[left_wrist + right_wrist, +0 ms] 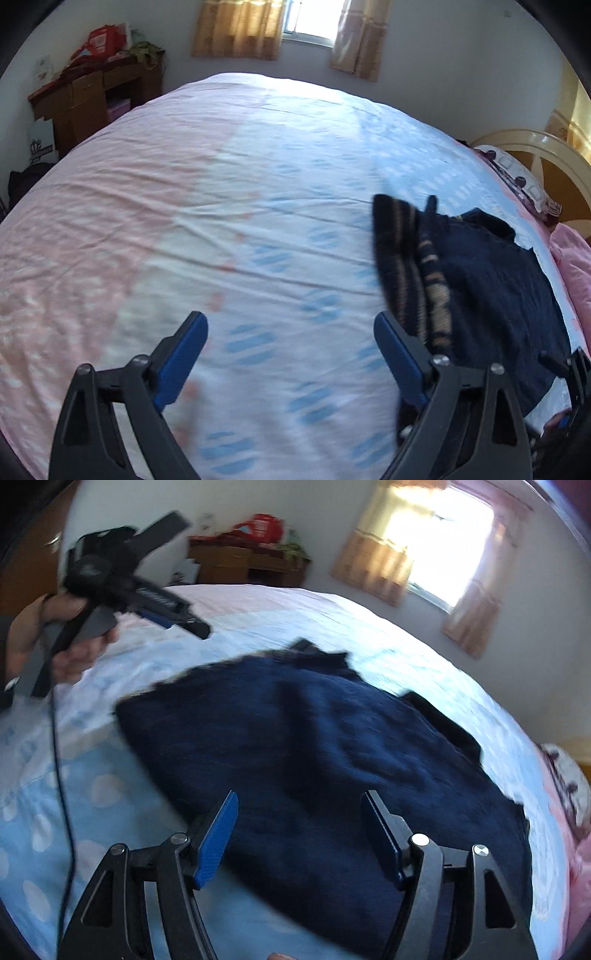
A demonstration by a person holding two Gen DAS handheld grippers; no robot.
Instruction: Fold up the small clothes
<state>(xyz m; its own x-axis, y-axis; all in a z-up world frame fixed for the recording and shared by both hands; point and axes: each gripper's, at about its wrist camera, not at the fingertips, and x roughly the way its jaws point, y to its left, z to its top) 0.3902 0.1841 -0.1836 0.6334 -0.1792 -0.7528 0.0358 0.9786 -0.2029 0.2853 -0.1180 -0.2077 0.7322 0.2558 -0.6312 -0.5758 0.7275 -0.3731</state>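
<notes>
The dark navy garment (314,760) lies spread on the bed (184,206), toward the side where the headboard (546,155) stands. One edge of it, a ribbed band with tan stripes (410,266), is folded up along the side facing the open stretch of sheet. From the right wrist view the cloth looks mostly flat, with a few dark flaps sticking out at its far edge.

The right gripper (299,834) hangs just over the near part of the garment, its blue-padded fingers (218,842) apart with nothing between them, the cloth below. The left gripper (291,354) is beside the garment on the striped-band side, over bare sheet; its fingers (184,358) are spread wide and empty. In the right wrist view a hand (48,638) grips that left tool's handle, a thin black cable (61,775) trailing down from it.

Beyond the garment, the sheet runs pale blue with spots, then pink. Past the far side of the bed stands a wooden desk (92,99) with red bags (103,38) on top, and a curtained window (314,22) lets in bright light. A patterned pillow (524,181) rests near the headboard.
</notes>
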